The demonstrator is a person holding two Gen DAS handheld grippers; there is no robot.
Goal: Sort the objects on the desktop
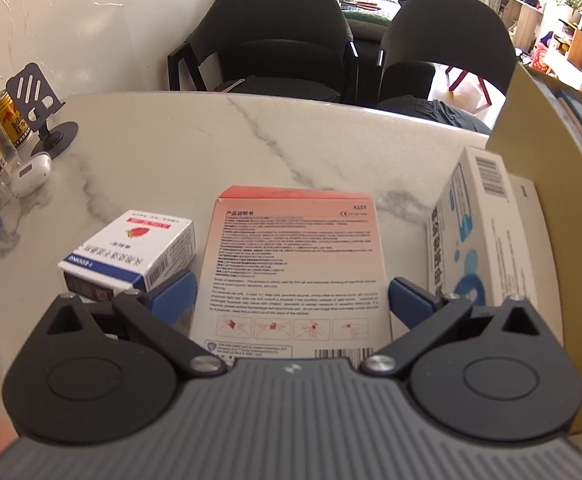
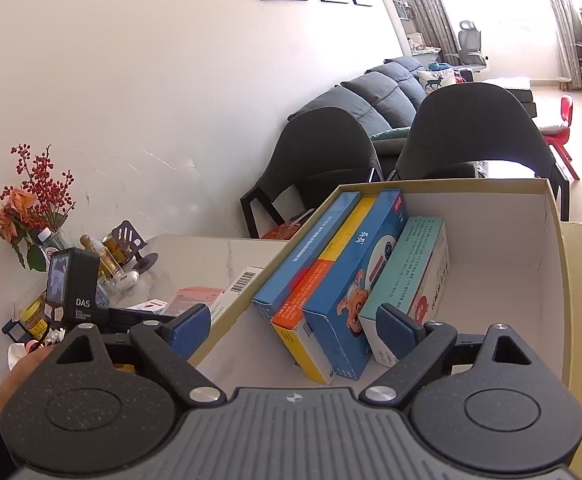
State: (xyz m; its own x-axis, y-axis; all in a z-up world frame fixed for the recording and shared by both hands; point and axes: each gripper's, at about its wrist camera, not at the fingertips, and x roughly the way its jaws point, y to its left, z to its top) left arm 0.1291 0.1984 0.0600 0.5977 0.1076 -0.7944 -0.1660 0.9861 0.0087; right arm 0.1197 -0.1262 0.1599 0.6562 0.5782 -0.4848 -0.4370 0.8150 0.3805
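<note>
1. White marble counter (image 1: pixel 163 148) holds loose medicine cartons; a tan cardboard storage box (image 2: pixel 547 216) sits at its right edge.
2. Left gripper (image 1: pixel 293 300): fingers wide around a flat pink-and-white carton (image 1: pixel 295 264); contact cannot be told.
3. Right gripper (image 2: pixel 293 326): fingers wide, empty, over four cartons standing inside.
4. Risk: closing may knock the small blue-and-white carton (image 1: pixel 131 250) just beside.

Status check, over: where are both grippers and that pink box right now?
Left hand-held gripper open, straddling pink box flat on table. Right hand-held gripper open, empty, over sorting box. White boxes flank pink box closely.
</note>
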